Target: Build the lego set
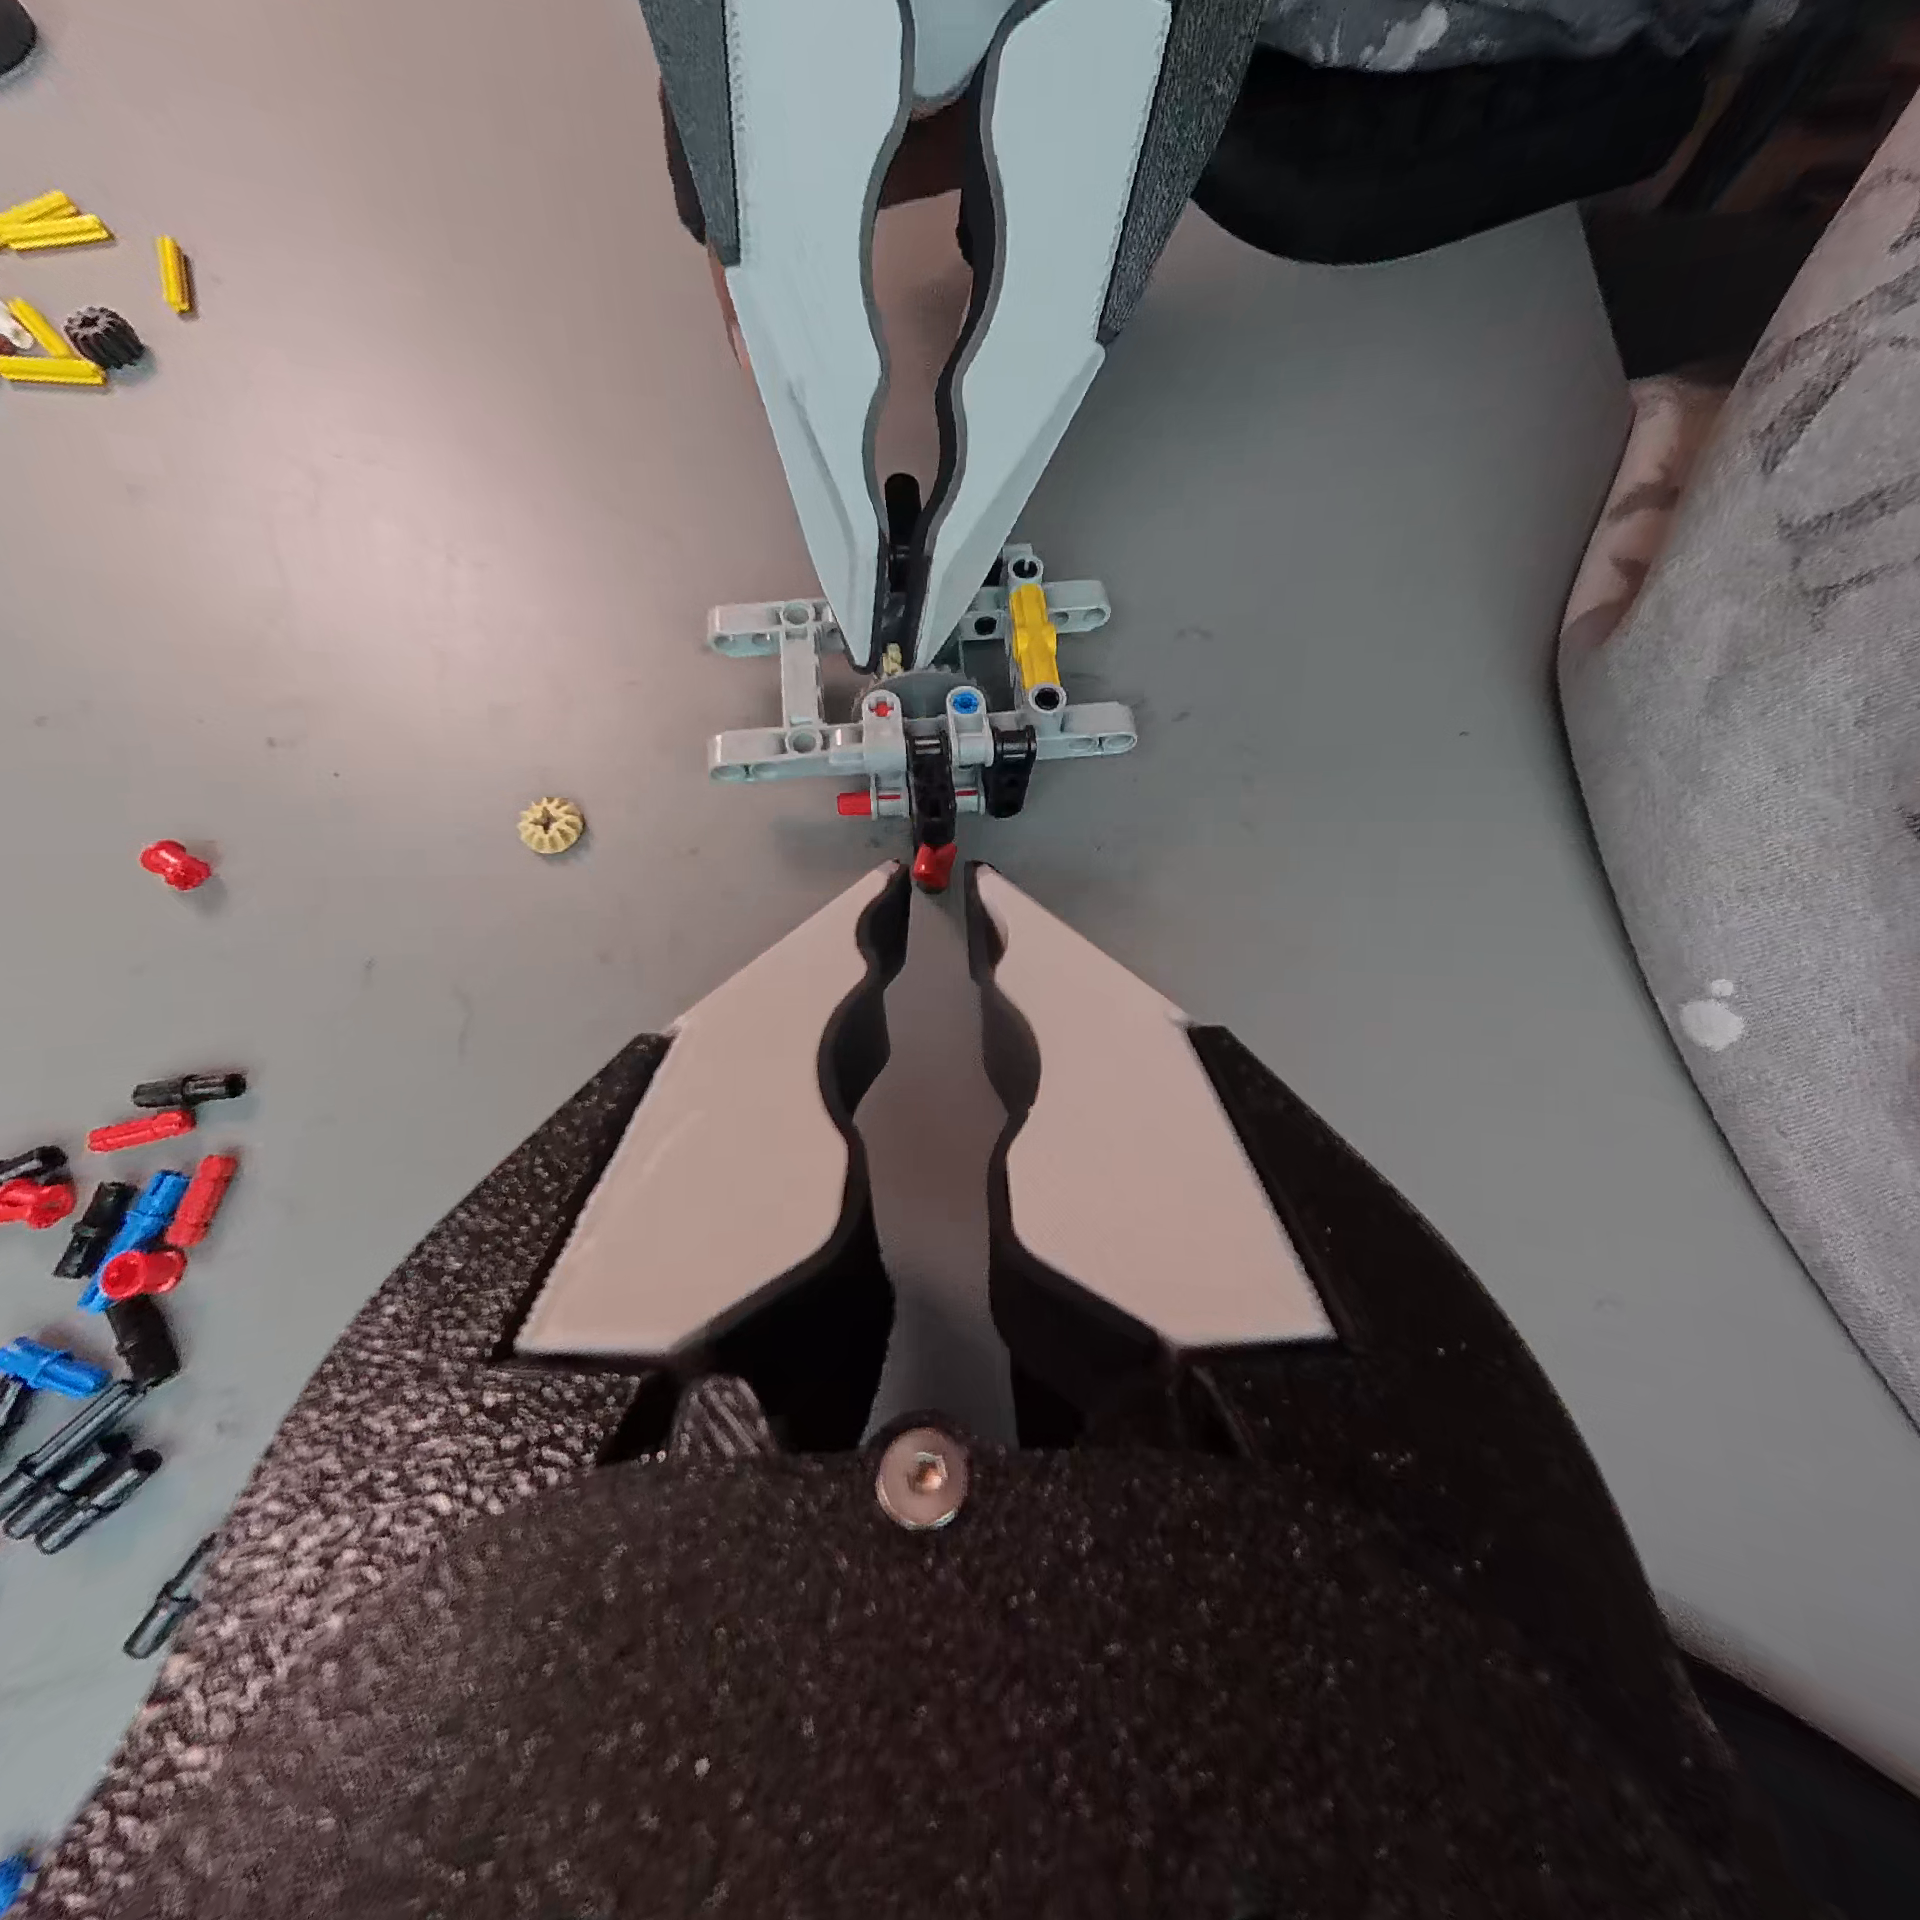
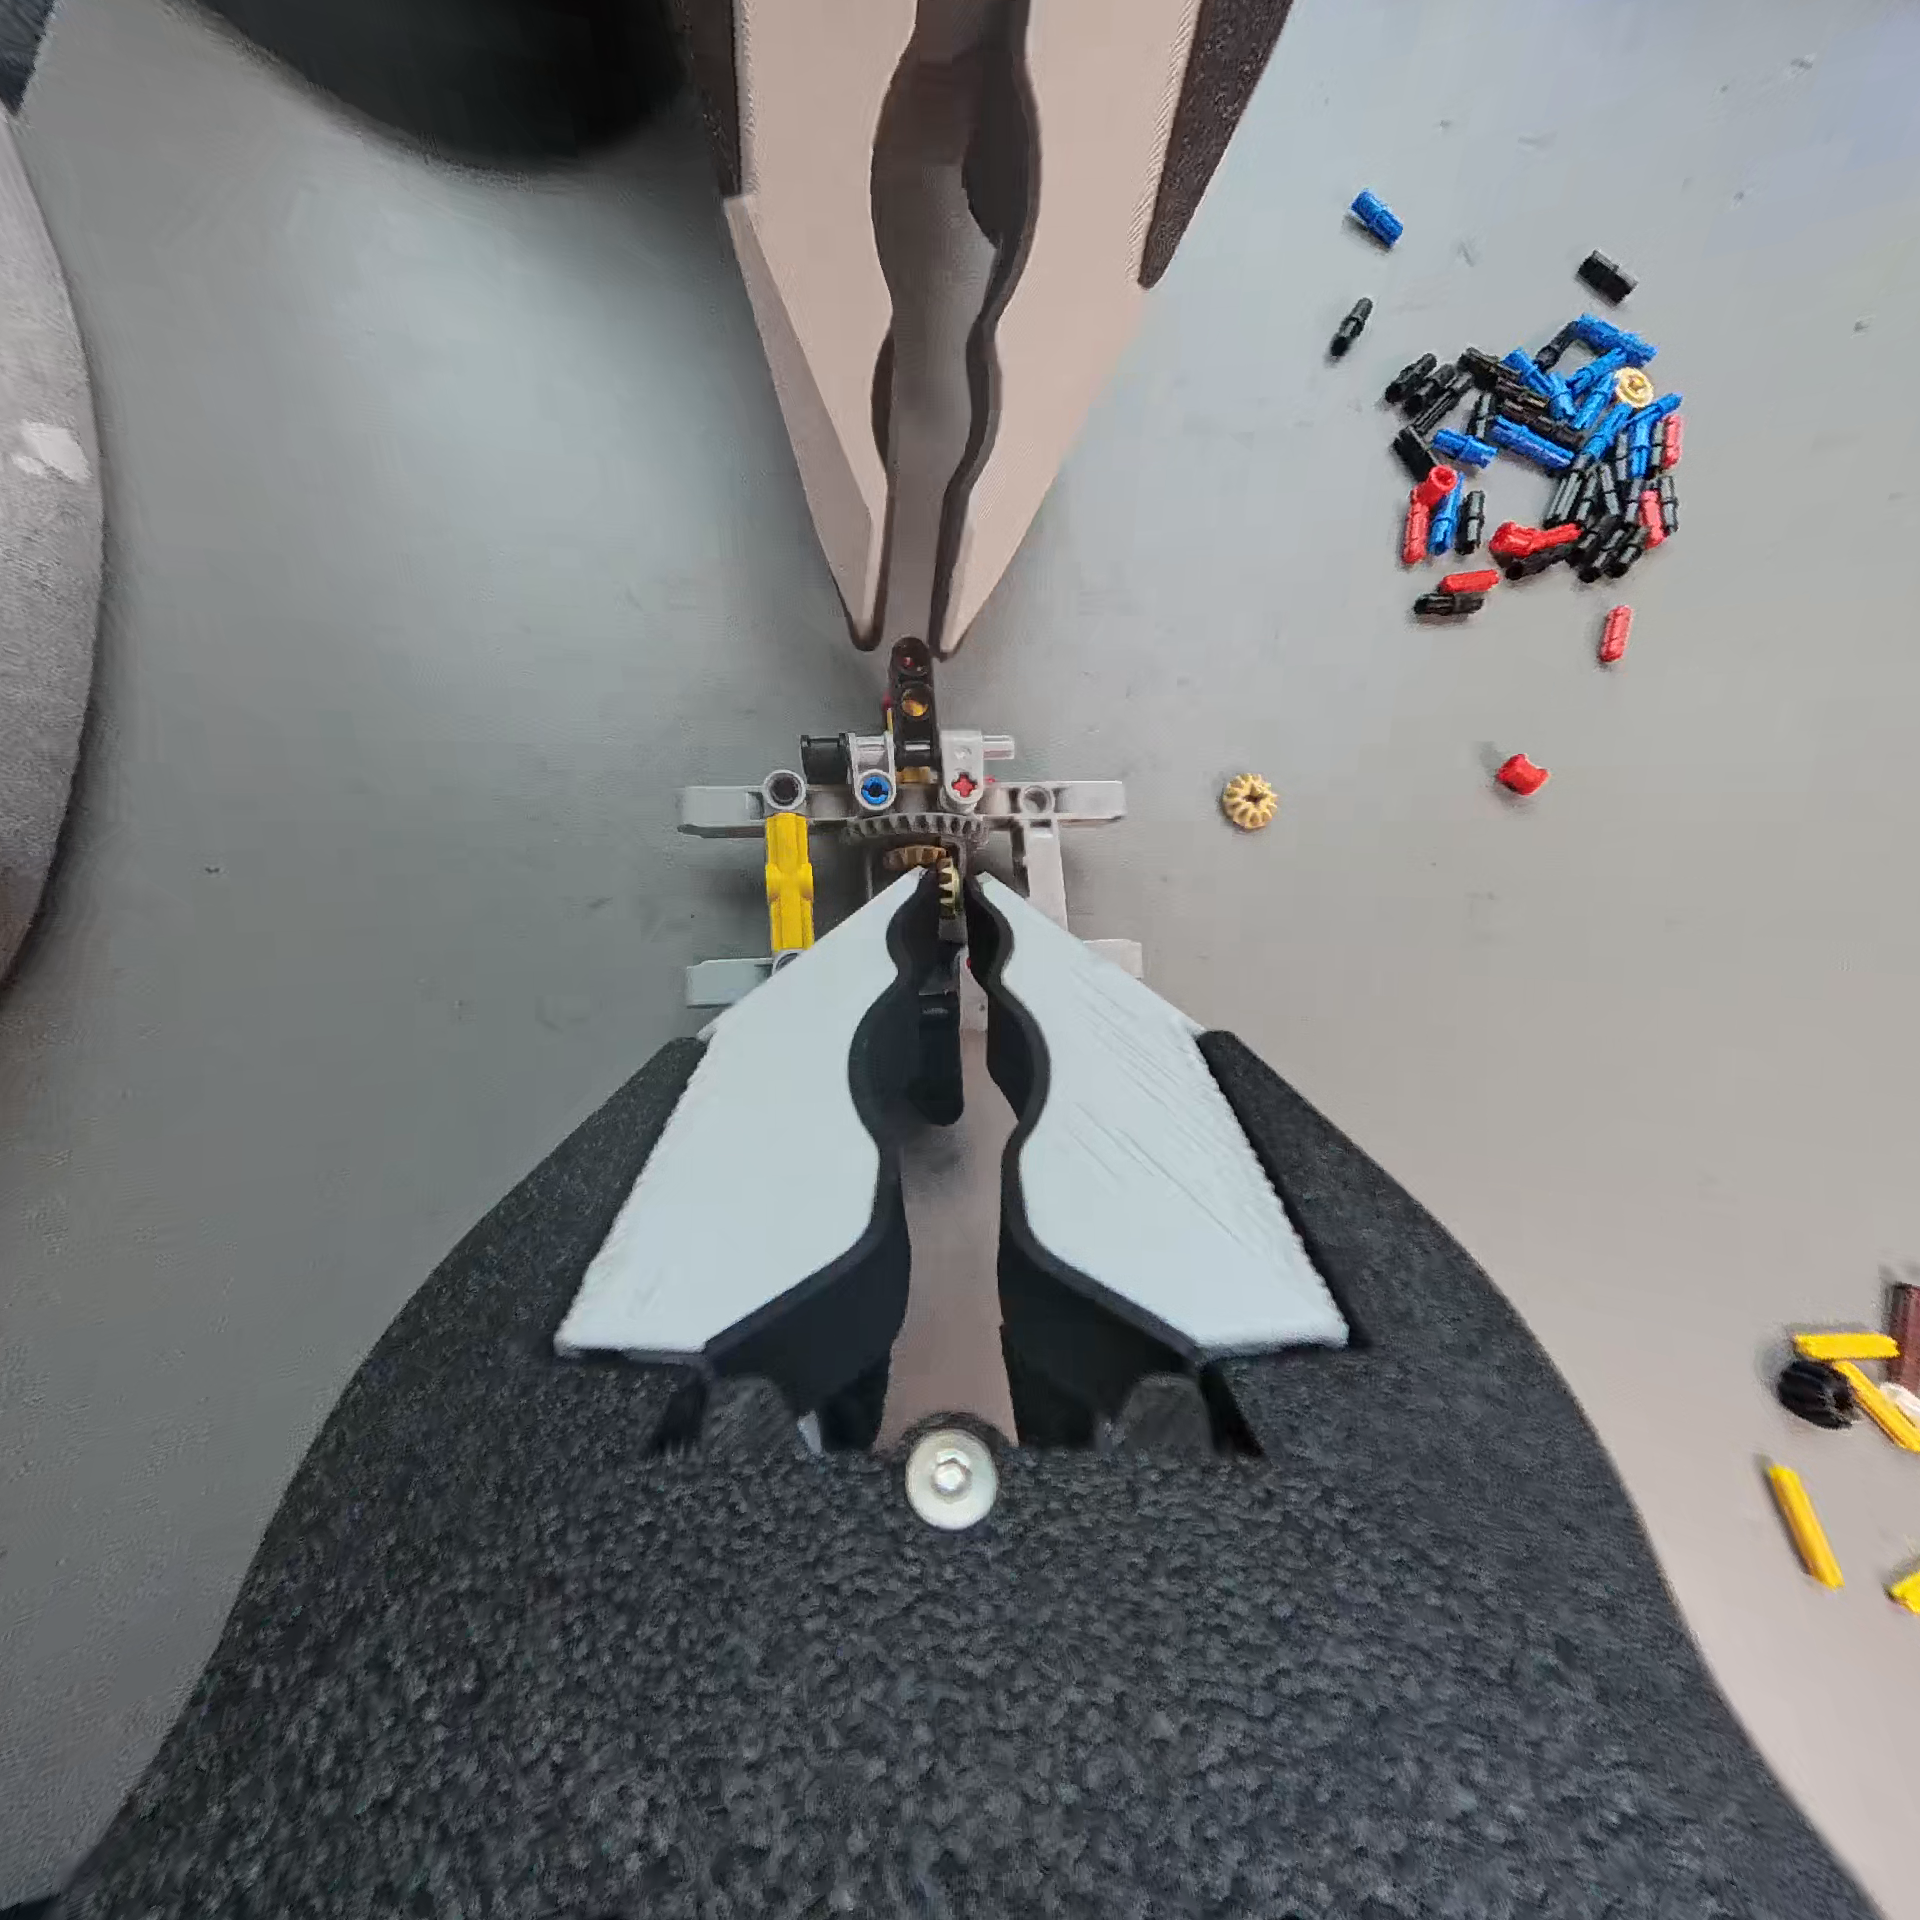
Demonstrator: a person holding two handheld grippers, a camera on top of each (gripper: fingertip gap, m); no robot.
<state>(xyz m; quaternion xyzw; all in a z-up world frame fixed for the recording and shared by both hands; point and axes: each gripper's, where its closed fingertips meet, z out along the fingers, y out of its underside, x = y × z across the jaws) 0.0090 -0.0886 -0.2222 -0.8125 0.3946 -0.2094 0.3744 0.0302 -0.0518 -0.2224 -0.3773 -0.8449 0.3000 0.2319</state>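
A small grey beam frame lies on the grey table, with a yellow connector, a grey gear and a black beam pointing toward me. My left gripper has tan fingers closed to a narrow gap around the red pin at that beam's end. My right gripper, with pale blue fingers, is shut on a black rod with a small tan gear at its tip, pressed into the frame beside the grey gear. The right gripper faces the left gripper across the frame.
A loose tan gear and a red piece lie left of the frame. A pile of blue, black and red pins and yellow axles lie farther off. A person's grey clothing borders the table on the right.
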